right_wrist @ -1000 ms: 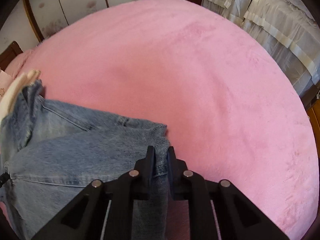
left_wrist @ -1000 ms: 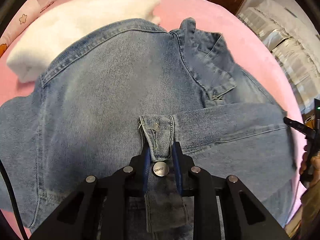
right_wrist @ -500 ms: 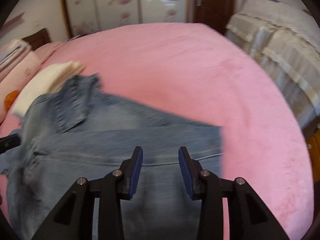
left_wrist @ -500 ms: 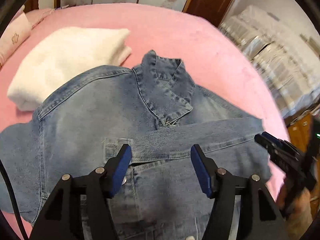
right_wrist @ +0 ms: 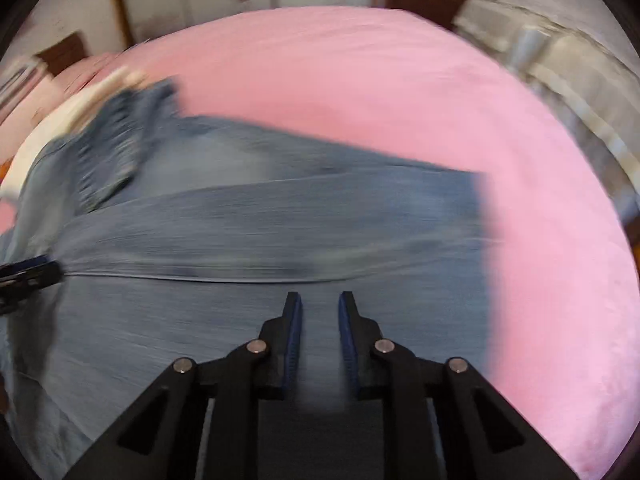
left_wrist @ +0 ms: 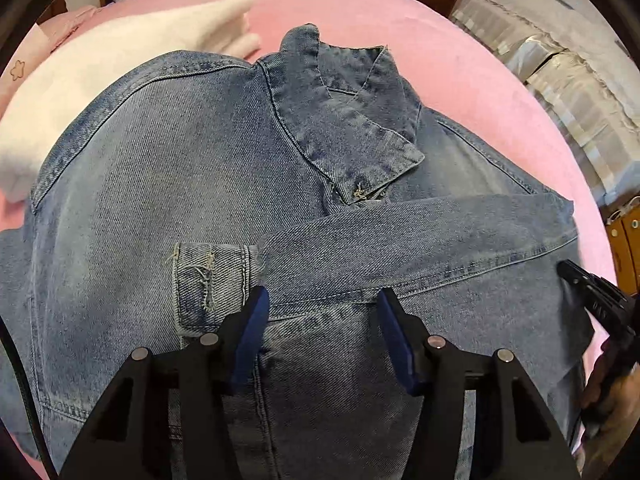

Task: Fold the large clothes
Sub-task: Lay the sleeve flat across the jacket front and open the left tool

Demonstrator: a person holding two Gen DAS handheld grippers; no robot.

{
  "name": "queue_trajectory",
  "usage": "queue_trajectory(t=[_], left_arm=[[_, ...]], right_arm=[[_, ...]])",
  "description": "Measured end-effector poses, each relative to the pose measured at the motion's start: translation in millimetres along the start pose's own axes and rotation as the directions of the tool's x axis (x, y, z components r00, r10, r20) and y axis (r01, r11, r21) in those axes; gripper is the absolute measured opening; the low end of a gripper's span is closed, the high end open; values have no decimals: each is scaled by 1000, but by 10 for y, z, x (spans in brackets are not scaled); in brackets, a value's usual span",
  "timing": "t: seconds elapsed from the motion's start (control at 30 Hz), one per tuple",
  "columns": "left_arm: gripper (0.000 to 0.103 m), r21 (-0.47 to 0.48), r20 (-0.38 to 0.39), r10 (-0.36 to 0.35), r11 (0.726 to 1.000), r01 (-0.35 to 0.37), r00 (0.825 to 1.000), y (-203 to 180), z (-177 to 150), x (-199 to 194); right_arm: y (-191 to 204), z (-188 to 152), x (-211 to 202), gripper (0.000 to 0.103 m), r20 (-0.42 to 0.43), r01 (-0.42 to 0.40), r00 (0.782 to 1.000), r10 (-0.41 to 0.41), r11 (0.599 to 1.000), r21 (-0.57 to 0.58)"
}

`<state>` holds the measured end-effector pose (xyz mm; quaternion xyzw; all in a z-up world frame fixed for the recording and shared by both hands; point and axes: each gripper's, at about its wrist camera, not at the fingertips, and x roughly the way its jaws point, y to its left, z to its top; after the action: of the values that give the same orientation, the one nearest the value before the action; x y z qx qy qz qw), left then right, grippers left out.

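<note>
A blue denim jacket (left_wrist: 160,184) lies flat on the pink bed (left_wrist: 460,60), collar (left_wrist: 352,120) at the far side. One sleeve (left_wrist: 420,236) is folded across the body and ends in its cuff (left_wrist: 208,280). My left gripper (left_wrist: 323,294) hovers over sleeve and cuff, jaws wide and closing a little, with no cloth pinched. In the blurred right wrist view the right gripper (right_wrist: 320,298) is above the jacket (right_wrist: 240,220). Its jaws are closing to a narrow gap with nothing between them.
A folded white blanket (left_wrist: 120,52) lies past the jacket's left shoulder. Stacked grey-white bedding (left_wrist: 568,80) stands beyond the bed's right edge. The right gripper (left_wrist: 592,296) and a hand (left_wrist: 608,392) show at the jacket's right edge. Bare pink bed (right_wrist: 400,100) stretches to the right.
Both grippers let go of the denim: the left released the cuff, the right the sleeve's fold. Both then drew back over the jacket, and the right jaws have narrowed again.
</note>
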<state>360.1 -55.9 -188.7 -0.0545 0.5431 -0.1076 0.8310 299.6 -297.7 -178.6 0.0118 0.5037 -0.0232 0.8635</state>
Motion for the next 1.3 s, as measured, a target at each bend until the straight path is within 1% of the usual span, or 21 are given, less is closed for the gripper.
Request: queue_trajectory(t=[0.03,0.07,0.1,0.13,0.2,0.27,0.3,0.43,0.53,0.63,0.7,0.87,1.1,1.3], left_arm=[[55,-2,1,-8,1000,8,1000,12,3,4],[55,-5,1,-16,1000,16,1000,68,-22,-48],[55,-7,2,-17,1000,17,1000,75,-21,-45],[55,-7,2,-16,1000,16,1000,74,-21,-39],[55,1,1,-5,1000,5,1000,102,-41,-78],[55,6,-5,9,1000,-9,1000,74,-44,-90],[55,5,-10,21,1000,-21,1000,57,-48,-114],[56,-13,-8,34,999,-34,999,-20,-72,-249],[57,-20,1,41,999,-41,999,-29,-91,-409],[57,-9,14,53,999,-53,998,-55,-117,-571],[57,1,29,65,998,-65,997,-75,-145,-715],[58,17,63,67,998,-68,996,-115,-201,-1056],[58,58,94,62,996,-68,994,-108,-450,-1575],[59,62,105,55,996,-62,993,78,-781,-1989]], right_arm=[[-230,-39,-15,9,-2,35,999,-35,999,35],[-400,-70,-27,9,-4,86,996,-86,995,57],[-552,-108,-49,16,-6,128,992,-128,989,79],[-722,-156,-61,19,-15,148,989,-147,982,115],[-974,-257,-88,19,-47,151,988,-145,973,173],[-1055,-323,-168,19,-43,137,990,-131,970,201],[-1064,-340,-207,21,-42,138,990,-132,969,207],[-987,-410,-407,21,-22,115,993,-113,970,216],[-868,-396,-538,21,1,63,998,-65,971,230],[-693,-388,-688,21,18,42,999,-47,974,222],[-652,-378,-788,21,26,24,999,-30,975,219],[-414,-410,-1080,21,44,-5,999,-3,982,191],[-103,-466,-1516,21,84,-45,996,33,988,151],[247,-560,-1821,21,111,-89,991,77,991,102]])
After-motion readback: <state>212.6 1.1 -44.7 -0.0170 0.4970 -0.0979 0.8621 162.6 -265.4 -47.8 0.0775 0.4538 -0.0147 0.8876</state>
